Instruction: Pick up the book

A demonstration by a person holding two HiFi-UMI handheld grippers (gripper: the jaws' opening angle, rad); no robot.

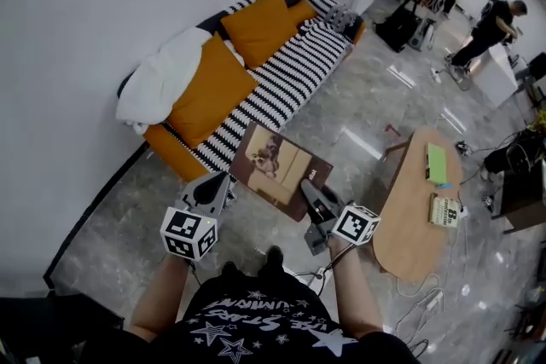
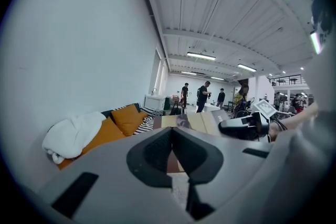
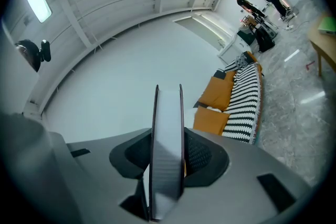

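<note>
Two tongs and one book (image 1: 277, 166) are taken in by the head view. The book is held in the air between them, cover up and tilted, over the grey floor (image 1: 358, 111) and in front of the striped sofa (image 1: 286, 68).

The right tongs (image 1: 309, 190) are clamped on the book's near right edge. The left tongs (image 1: 223, 182) are set at the book's left corner. Contact there is not resolved from above.

In the right gripper view the book (image 3: 167, 155) is seen edge-on. A pale page block between two dark covers is pinched between the pads, a detail the head view does not give.

In the left gripper view the pads (image 2: 157, 152) are seen met along a line. A brown sliver of the book shows in the gap beneath them. Whether that corner is pinched cannot be told. The cover (image 2: 197, 122) is seen beyond the tips, with the right tongs at its far side.

A wooden surface (image 1: 418, 226) is shown at the right of the head view, well apart from the book, with a green item (image 1: 436, 162) on it.
</note>
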